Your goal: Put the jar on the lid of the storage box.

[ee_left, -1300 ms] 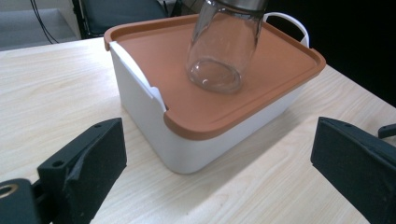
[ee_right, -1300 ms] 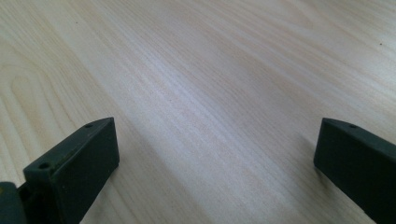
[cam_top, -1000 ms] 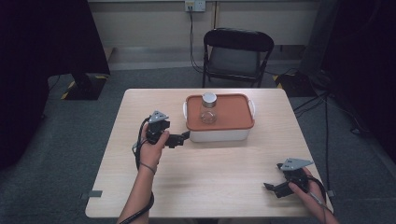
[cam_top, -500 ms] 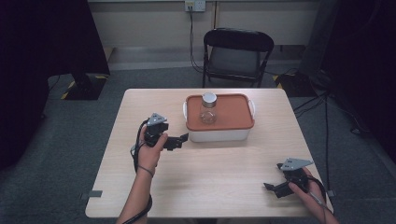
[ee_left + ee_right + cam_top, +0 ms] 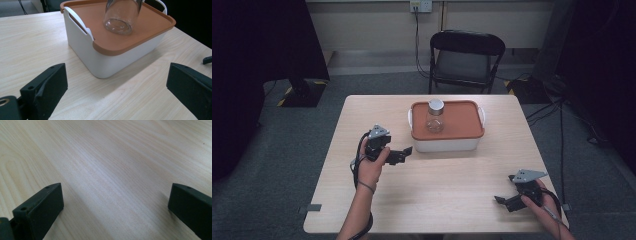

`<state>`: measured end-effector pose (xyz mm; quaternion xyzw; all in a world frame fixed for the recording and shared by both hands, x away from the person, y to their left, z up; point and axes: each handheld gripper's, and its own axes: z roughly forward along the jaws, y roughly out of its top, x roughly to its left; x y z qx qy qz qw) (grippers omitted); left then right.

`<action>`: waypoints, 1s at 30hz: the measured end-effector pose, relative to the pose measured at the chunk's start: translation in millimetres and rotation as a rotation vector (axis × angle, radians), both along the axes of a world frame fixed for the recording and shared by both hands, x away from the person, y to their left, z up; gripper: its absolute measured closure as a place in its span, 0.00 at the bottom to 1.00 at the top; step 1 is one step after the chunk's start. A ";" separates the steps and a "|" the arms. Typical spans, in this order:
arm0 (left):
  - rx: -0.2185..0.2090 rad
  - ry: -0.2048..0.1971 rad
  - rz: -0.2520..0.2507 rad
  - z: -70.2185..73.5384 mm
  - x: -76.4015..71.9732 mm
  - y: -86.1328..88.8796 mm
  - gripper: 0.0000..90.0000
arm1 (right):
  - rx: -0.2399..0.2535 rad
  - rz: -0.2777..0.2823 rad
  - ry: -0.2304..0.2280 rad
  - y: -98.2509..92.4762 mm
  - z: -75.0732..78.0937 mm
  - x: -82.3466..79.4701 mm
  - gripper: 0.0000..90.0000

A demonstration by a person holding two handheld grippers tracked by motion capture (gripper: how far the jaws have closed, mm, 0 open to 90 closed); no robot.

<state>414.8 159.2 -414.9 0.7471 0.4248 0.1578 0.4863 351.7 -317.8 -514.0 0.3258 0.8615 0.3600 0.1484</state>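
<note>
1. A light wooden table (image 5: 437, 185) sits at the centre of the high view on a grey carpeted floor (image 5: 277, 165), and a black folding chair (image 5: 464, 60) stands behind it, upper centre of the frame.
2. And here is the thing in play: a white plastic box with an orange lid (image 5: 447, 127), just above the middle of the high view and on the far half of the table.
3. Upright on that orange lid stands a clear glass jar with a silver cap (image 5: 435, 115), left of the lid's centre.
4. In the left gripper view the box (image 5: 110, 58) takes up the upper middle, and the jar (image 5: 121, 16) sits on top, its clear base plain to see.
5. Now the left gripper (image 5: 404, 152), held in the person's left hand (image 5: 371, 167), is left of centre in the high view, pointing right at the box's near left corner, very near it but not seen to touch.
6. Its jaws are spread wide, one at each lower corner of its own view, nothing between them but tabletop.
7. Over at lower right, the right gripper (image 5: 501, 201) rests in the person's right hand (image 5: 537, 200), well apart from the box.
8. Its jaws are also wide apart, over bare wood (image 5: 112, 170) in its own view.
</note>
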 end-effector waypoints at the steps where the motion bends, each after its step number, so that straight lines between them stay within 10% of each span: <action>1: 0.001 0.001 0.001 -0.6 -0.3 0.5 0.04 | 0.000 0.000 0.000 0.0 0.0 0.0 0.00; 30: 0.015 0.014 0.011 -11.9 -8.6 10.0 0.04 | 0.000 0.000 0.000 0.0 0.0 0.0 0.00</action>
